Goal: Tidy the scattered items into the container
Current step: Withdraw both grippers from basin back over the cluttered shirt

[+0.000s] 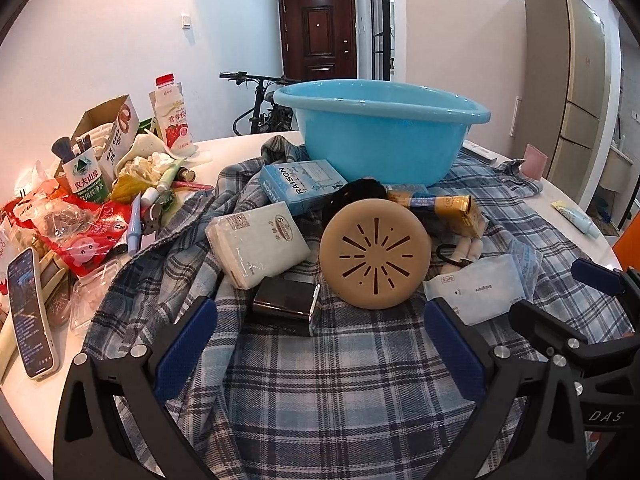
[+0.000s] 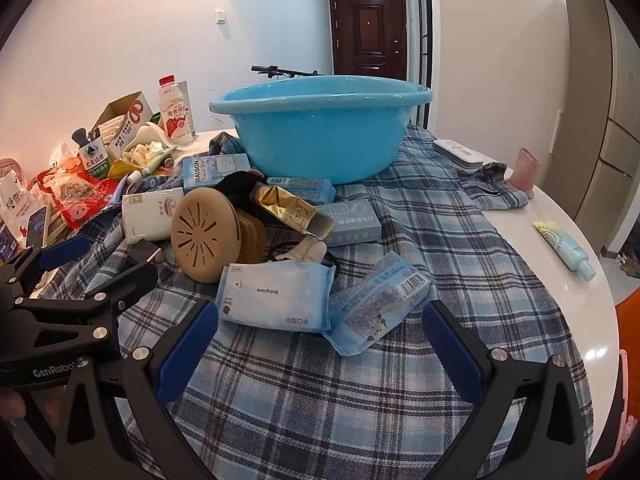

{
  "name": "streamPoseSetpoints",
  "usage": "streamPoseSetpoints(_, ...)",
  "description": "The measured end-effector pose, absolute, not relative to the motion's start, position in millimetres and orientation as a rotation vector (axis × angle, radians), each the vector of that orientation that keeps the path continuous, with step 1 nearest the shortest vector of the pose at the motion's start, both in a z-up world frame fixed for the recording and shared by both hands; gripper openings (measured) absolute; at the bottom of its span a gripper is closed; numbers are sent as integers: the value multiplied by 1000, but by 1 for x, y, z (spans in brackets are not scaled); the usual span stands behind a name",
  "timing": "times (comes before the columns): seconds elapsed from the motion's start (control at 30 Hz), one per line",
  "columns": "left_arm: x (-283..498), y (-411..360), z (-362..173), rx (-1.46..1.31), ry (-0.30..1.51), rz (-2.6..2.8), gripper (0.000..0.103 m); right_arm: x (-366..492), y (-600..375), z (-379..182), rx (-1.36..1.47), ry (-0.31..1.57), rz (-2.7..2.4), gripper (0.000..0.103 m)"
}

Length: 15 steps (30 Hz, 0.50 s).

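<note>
A round white table [image 1: 224,152] carries a plaid cloth [image 1: 340,380] with one blue basin [image 1: 380,128], the container, standing upright on it toward the far edge and appearing empty.

Left to right across the near pile: one white tissue pack [image 1: 256,244]; one dark glossy box [image 1: 286,300], lying directly ahead of the left tool [image 1: 320,344] and nearest to it; one tan round vented case [image 1: 376,252], tilted on edge; one gold carton [image 2: 292,210], its long axis running from far left to near right; one wet-wipes pouch [image 2: 274,296]; one light blue packet [image 2: 376,304], long axis slanting from near left to far right. Behind them lie one box marked RAISON [image 1: 300,186] and one grey box [image 2: 352,222], close against the basin's foot.

The right tool [image 2: 320,348] sits just short of the wipes pouch and blue packet, so it is the nearer one for those. Both tools are released, jaws spread wide, holding nothing. The basin lies straight beyond the pile from both.

Clutter of bottles and bags crowds the left edge; one tube [image 2: 568,248] lies alone near the right edge.
</note>
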<state>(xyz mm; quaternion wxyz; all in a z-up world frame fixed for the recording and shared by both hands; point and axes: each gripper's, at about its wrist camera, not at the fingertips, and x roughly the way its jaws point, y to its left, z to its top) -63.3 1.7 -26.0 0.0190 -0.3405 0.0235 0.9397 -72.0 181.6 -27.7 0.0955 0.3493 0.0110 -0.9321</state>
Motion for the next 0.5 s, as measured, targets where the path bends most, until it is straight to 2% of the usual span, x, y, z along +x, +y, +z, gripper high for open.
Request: streamPoseSetpoints(0.5,-55,-2,-25,-1051,71,2930,102,-66,182,-28,1034,36,-2769,103)
